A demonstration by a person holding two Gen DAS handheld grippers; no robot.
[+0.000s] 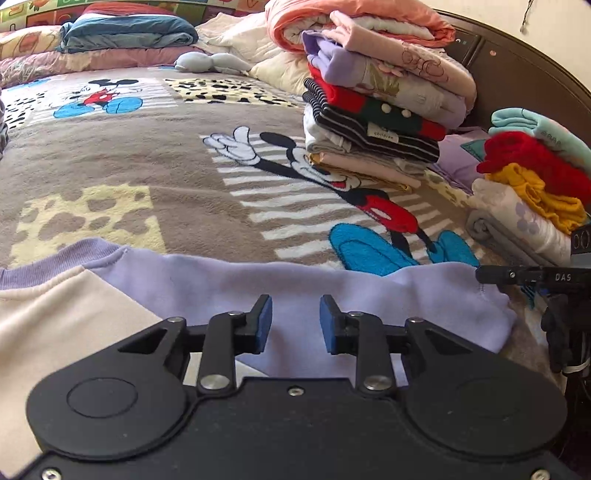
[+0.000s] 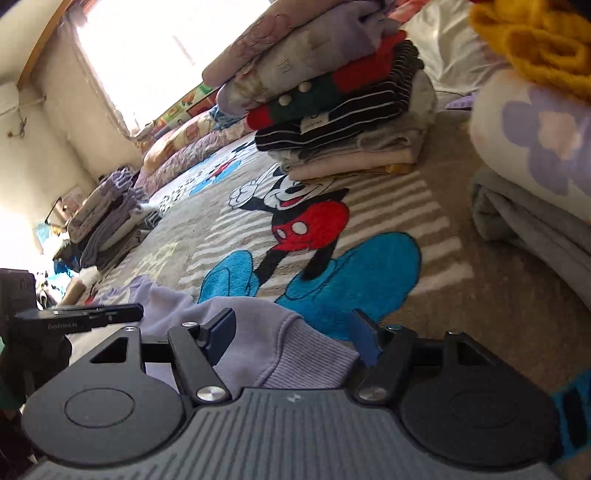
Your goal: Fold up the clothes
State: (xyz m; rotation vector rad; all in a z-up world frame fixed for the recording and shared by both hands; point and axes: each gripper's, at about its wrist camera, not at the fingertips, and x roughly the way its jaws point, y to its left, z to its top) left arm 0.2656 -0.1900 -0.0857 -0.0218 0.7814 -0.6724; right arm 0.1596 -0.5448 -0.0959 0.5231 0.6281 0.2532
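A bed carries everything here, covered by a brown plush blanket (image 1: 155,162) printed with cartoon mice, striped panels and spotted patches. A dark wooden headboard (image 1: 524,70) curves behind the bedding in the left wrist view, with a pale wall above it. A tall stack of folded clothes (image 1: 380,110) stands on the blanket, a striped garment and a red and green one among its layers, with a rolled pink quilt (image 1: 332,18) just behind its top. Near it to the right sits a smaller pile (image 1: 535,184) of teal, red, yellow and floral pieces.

The lilac sweatshirt (image 1: 295,280) with a cream panel lies spread flat on the blanket at the near edge of the bed. The left tool (image 1: 295,325) hovers over it with its blue-padded jaws apart and nothing between them. The right tool (image 2: 295,336) is also spread wide, and the sweatshirt's ribbed cuff (image 2: 306,354) lies between its jaws; whether the pads touch the fabric cannot be told.

Only the right wrist view shows a bright window (image 2: 147,44) at the far end, a beige wall corner and a further heap of purple and grey clothes (image 2: 107,218) at the bed's far side. Only the left wrist view shows the headboard, the folded blue bedding (image 1: 129,33) and a pale blue soft toy (image 1: 207,61) by the pillows
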